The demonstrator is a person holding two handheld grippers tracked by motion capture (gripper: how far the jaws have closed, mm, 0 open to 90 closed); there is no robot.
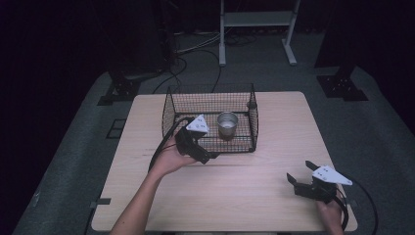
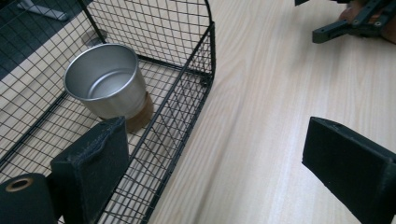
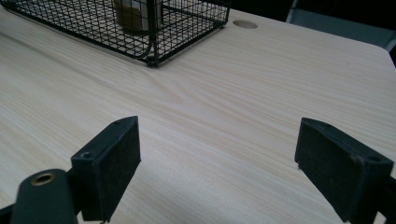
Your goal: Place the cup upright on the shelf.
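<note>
A shiny metal cup [image 1: 227,124] stands upright and empty in a black wire basket [image 1: 169,108] at the middle of the wooden table [image 1: 244,196]. A hand holds my left gripper [image 1: 205,154] at the basket's front left, open. In the left gripper view the left gripper [image 2: 215,172] straddles the basket's front wall [image 2: 187,93], one jaw over the basket floor and one over bare wood, with the cup [image 2: 107,79] just beyond the inner jaw. My right gripper [image 1: 299,172] rests open near the table's front right corner, and the right gripper [image 3: 215,163] has nothing between its jaws.
The basket [image 3: 187,18] stands ahead and to the left in the right gripper view, the cup [image 3: 135,11] partly seen through its mesh. A cable hole [image 3: 244,24] lies beyond it. Dark floor, stands and cables surround the table.
</note>
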